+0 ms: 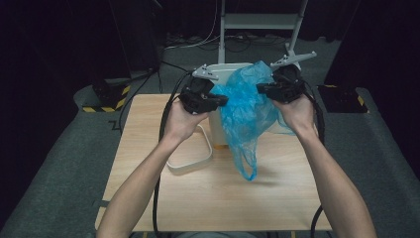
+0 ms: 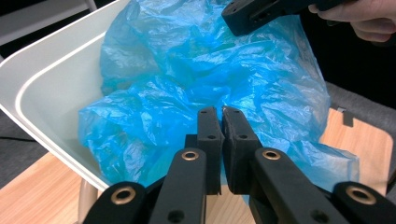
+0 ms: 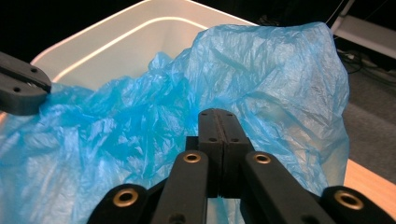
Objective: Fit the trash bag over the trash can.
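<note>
In the high view, a person's 2 forearms reach over a wooden table (image 1: 208, 198). The left gripper (image 1: 224, 100) and the right gripper (image 1: 259, 88) point at each other across a white bin (image 1: 218, 126) that stands at the table's far middle. A blue plastic bag (image 1: 242, 111) hangs between the 2 grippers, partly over the bin's rim and down its front, its tail reaching the tabletop. A white lid (image 1: 190, 161) lies flat just left of the bin, touching its base.

In the left gripper view, the left gripper (image 2: 219, 111) has its jaws almost together, with a thin slit between the tips; whether bag film is pinched there cannot be told. The crumpled bag (image 2: 205, 84) billows out of the bin (image 2: 51, 93) behind them. The right gripper's tip (image 2: 243, 16) sits at the bag's upper edge.

In the right gripper view, the right gripper (image 3: 220, 112) has its jaws pressed fully together against the bag (image 3: 261, 79); a grip on the film cannot be told. The bin's rim (image 3: 121, 28) curves behind.
</note>
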A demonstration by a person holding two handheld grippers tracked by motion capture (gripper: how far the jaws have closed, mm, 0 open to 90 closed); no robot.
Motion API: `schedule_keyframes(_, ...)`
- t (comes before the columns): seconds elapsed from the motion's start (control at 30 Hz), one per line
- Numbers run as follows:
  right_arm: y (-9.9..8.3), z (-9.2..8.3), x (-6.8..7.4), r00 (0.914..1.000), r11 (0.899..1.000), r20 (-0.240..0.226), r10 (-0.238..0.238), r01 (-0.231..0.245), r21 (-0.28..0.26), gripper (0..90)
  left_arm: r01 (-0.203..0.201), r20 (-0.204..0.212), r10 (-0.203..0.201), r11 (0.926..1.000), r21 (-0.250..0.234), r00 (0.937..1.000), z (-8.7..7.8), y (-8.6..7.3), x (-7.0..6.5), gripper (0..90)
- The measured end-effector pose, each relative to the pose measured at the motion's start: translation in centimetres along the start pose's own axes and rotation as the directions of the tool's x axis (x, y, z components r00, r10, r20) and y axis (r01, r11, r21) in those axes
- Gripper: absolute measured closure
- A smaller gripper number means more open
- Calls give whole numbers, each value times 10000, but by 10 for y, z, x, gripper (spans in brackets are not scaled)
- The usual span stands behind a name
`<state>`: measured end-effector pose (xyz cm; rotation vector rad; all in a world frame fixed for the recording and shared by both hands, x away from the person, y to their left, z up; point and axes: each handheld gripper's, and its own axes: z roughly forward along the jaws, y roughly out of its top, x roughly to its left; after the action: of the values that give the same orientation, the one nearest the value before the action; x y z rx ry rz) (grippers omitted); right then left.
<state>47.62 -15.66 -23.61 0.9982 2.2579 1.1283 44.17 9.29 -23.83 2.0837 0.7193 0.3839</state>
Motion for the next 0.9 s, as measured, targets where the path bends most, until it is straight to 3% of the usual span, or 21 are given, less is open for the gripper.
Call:
schedule_keyframes(0.4,1,-2,0,9993,9993,-363,112,-126,-366,899,324,-140,-324,9995,-38,9994,-7,2,15,900)
schedule_keyframes(0.7,1,2,0,9984,9998,-554,122,-132,-166,899,539,-1074,-533,9985,31,9928,-5,5,45,900)
schedule_keyframes(0.77,1,6,0,9981,9998,-601,161,-166,-74,899,851,-1129,-859,9963,-120,9899,-3,2,54,897)
schedule_keyframes(0.8,1,6,0,9981,9998,-601,161,-166,-74,899,851,-1129,-859,9963,-120,9899,-3,2,54,880)
schedule_keyframes(0.83,2,11,3,9982,10000,-599,87,-89,-27,899,1126,-954,-1156,9930,-359,9887,-5,0,55,792)
schedule_keyframes(0.9,3,16,5,9984,10000,-568,59,-57,37,899,1107,-888,-1150,9925,-517,9894,-9,-1,50,614)
